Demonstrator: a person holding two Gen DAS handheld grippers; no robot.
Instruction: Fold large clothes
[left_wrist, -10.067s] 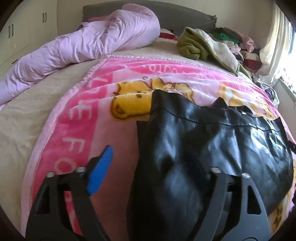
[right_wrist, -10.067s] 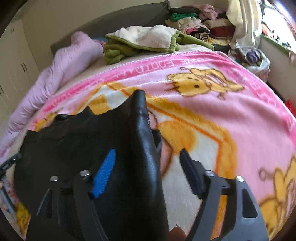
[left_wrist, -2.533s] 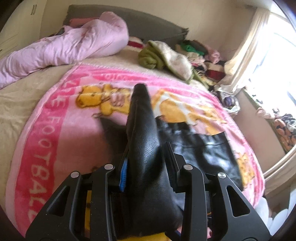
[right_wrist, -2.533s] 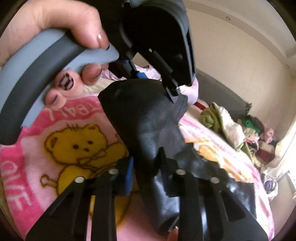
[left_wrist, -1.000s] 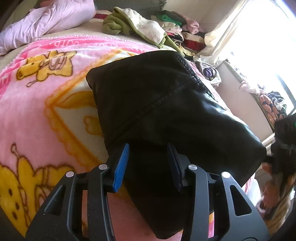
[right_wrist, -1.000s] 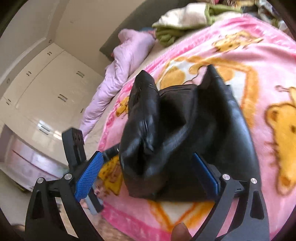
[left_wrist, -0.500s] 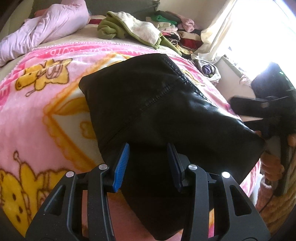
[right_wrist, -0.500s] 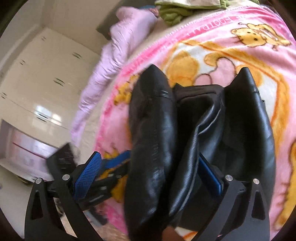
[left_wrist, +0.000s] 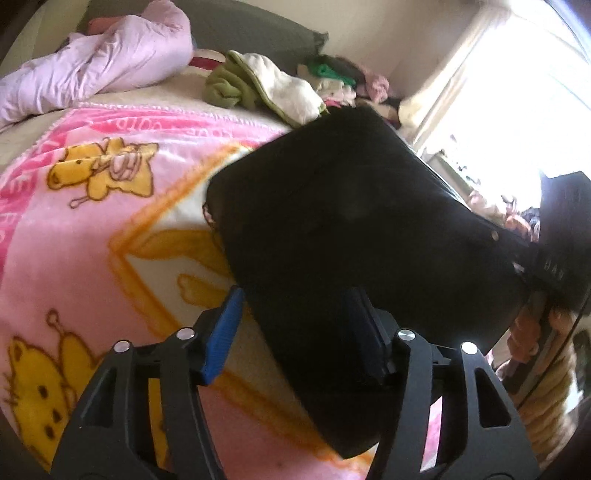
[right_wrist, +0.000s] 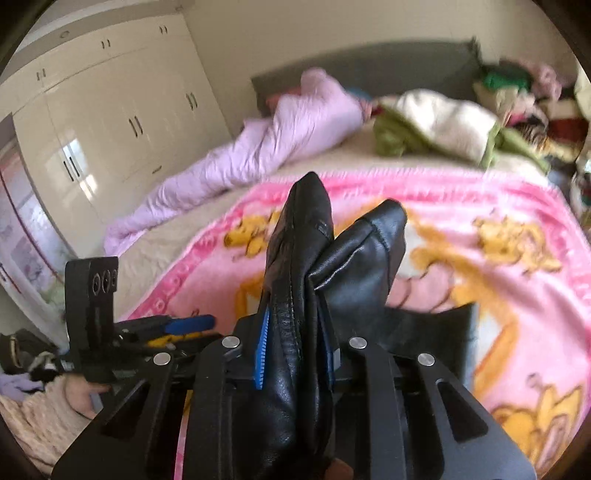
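A folded black leather garment (left_wrist: 351, 229) is lifted above the pink bear blanket (left_wrist: 92, 229) on the bed. My left gripper (left_wrist: 295, 325) has its jaws apart around the garment's near edge, not pinching it. My right gripper (right_wrist: 295, 350) is shut on the garment's (right_wrist: 295, 266) folded edge, which sticks up between the blue pads (right_wrist: 263, 354). The right gripper's body (left_wrist: 561, 236) shows at the far right of the left wrist view. The left gripper (right_wrist: 184, 326) shows at the left in the right wrist view.
A lilac duvet (right_wrist: 266, 140) lies at the head of the bed. A green and cream garment (right_wrist: 436, 129) and a pile of clothes (right_wrist: 524, 92) lie at the back right. White wardrobes (right_wrist: 110, 122) stand at the left. A bright window (left_wrist: 535, 92) is at the right.
The right gripper has closed on the garment's folded edge and lifted it. The left gripper's jaws have opened wider. The garment has risen off the blanket.
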